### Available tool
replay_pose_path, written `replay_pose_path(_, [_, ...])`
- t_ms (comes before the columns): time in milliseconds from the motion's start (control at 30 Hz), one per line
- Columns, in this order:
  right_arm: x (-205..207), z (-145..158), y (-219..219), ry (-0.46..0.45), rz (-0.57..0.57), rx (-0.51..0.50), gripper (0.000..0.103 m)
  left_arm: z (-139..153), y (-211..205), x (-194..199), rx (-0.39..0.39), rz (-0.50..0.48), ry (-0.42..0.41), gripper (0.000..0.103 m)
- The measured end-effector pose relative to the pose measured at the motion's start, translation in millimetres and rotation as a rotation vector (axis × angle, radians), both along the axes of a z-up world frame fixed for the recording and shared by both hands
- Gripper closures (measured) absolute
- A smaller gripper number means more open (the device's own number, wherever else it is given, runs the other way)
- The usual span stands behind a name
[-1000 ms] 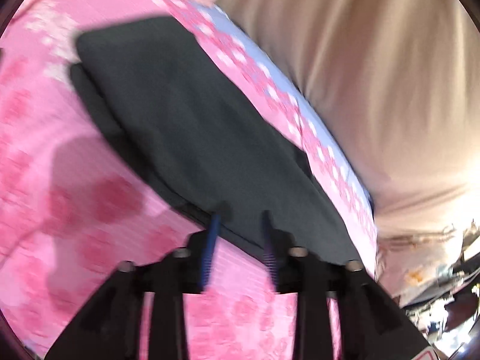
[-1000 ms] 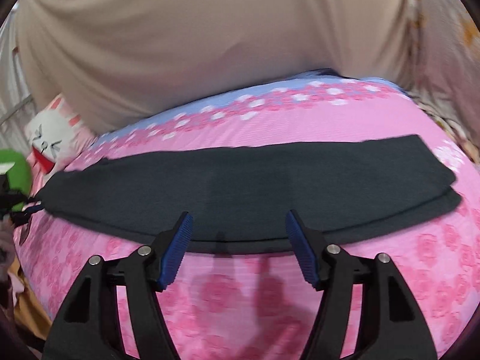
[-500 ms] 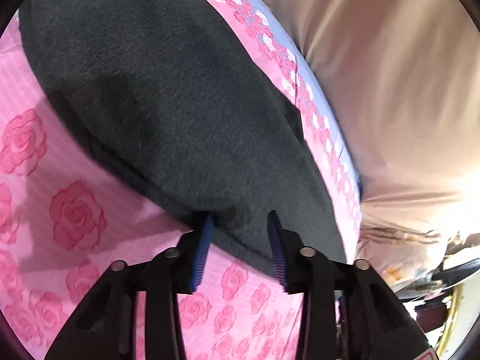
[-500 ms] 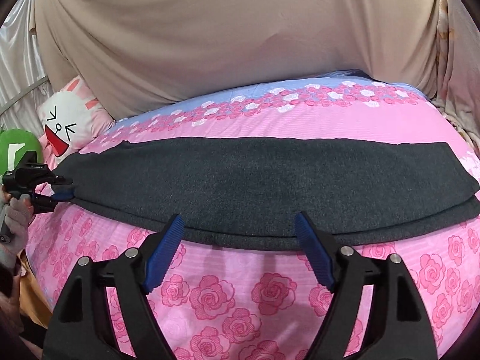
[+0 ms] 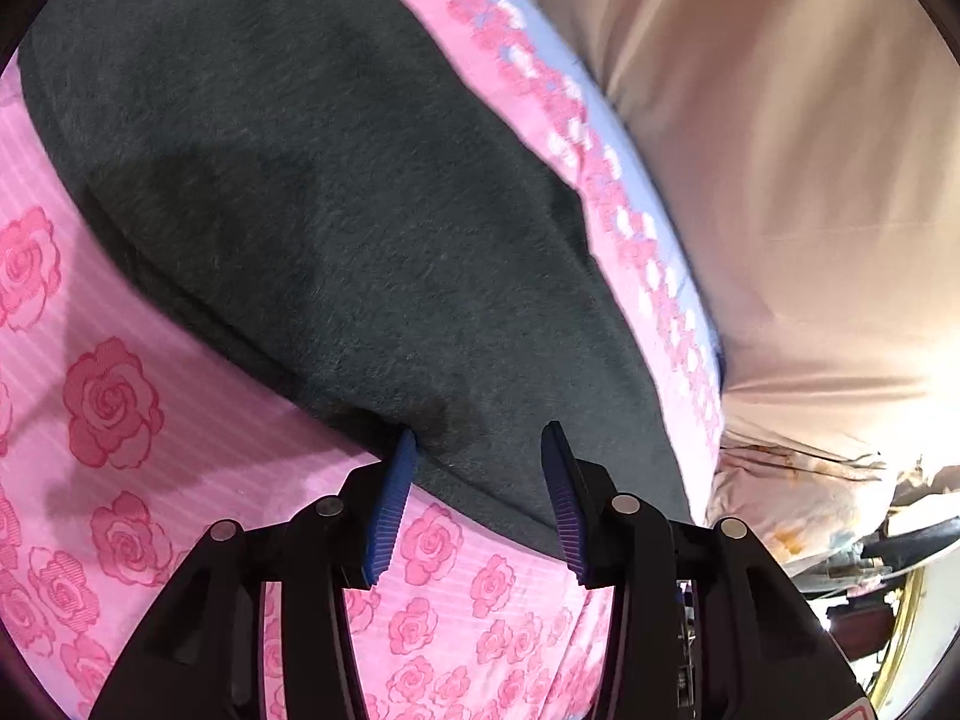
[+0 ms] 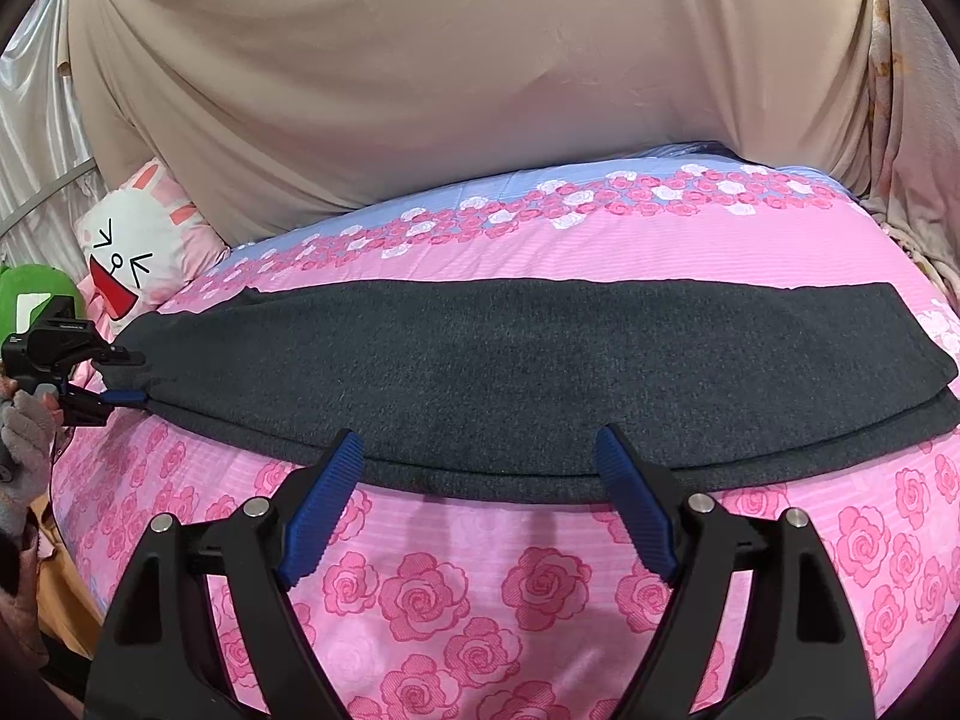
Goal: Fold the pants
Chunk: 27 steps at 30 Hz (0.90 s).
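The dark grey pants (image 6: 528,372) lie folded lengthwise, one leg on the other, across the pink rose bedspread (image 6: 540,594). In the left wrist view the pants (image 5: 312,222) fill the middle. My left gripper (image 5: 480,444) is open, its blue-padded fingers straddling the near edge of the pants' left end. It also shows in the right wrist view (image 6: 123,378) at that end, one finger above the cloth and one below. My right gripper (image 6: 477,450) is open wide and empty, just at the middle of the pants' near edge.
A beige curtain (image 6: 450,72) hangs behind the bed. A white bunny pillow (image 6: 138,252) and a green plush (image 6: 30,294) sit at the bed's left end. The bed's far strip is light blue with roses (image 6: 600,192). Clutter shows past the bed edge (image 5: 888,516).
My left gripper has moved down and in to the pants' left end, its fingers now around the edge. My right gripper has opened wider and drawn back slightly from the pants' near edge.
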State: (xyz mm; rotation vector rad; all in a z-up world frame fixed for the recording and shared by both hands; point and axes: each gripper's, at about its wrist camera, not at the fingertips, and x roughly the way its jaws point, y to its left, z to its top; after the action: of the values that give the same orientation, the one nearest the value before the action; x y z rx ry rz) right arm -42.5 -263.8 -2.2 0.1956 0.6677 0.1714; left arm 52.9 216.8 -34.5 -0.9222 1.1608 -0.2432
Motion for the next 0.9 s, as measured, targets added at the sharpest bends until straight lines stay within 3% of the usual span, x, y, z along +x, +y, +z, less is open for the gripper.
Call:
replay_pose_path(233, [0,1,-1,0.001,-0.001,0.004,0.024,-10,-4,11,-0.013,0.037,0.008,0.065])
replay_pose_path(267, [0,1,0,0.0,-0.004,0.004,0.024,-10,-5,13,-0.013,0.037,-0.008,0.101])
replay_pose_path(467, [0,1,1,-0.002,-0.003,0.009,0.023,27,1,-16,-0.001,0.008,-0.153,0.099])
replay_pose_path(567, [2,0,3,0.003,0.005,0.01,0.02,-2,-2,-19,0.08,-0.027,-0.036,0.099])
replay_pose_path(667, [2,4,6,-0.006,0.008,0.006,0.02,-24,-2,-20,0.06,-0.035,0.007,0.095])
replay_pose_path(733, [6,12,13,-0.011,0.057,0.053,0.02,-12,-1,-25,0.039,-0.039,-0.055,0.095])
replay_pose_path(833, [30,34,53,-0.004,0.171,0.023,0.039,21,0,-40,0.101,-0.041,-0.171,0.093])
replay_pose_path(900, [54,48,99,-0.018,0.276,-0.033,0.043,42,5,-49,0.142,-0.026,-0.24,0.079])
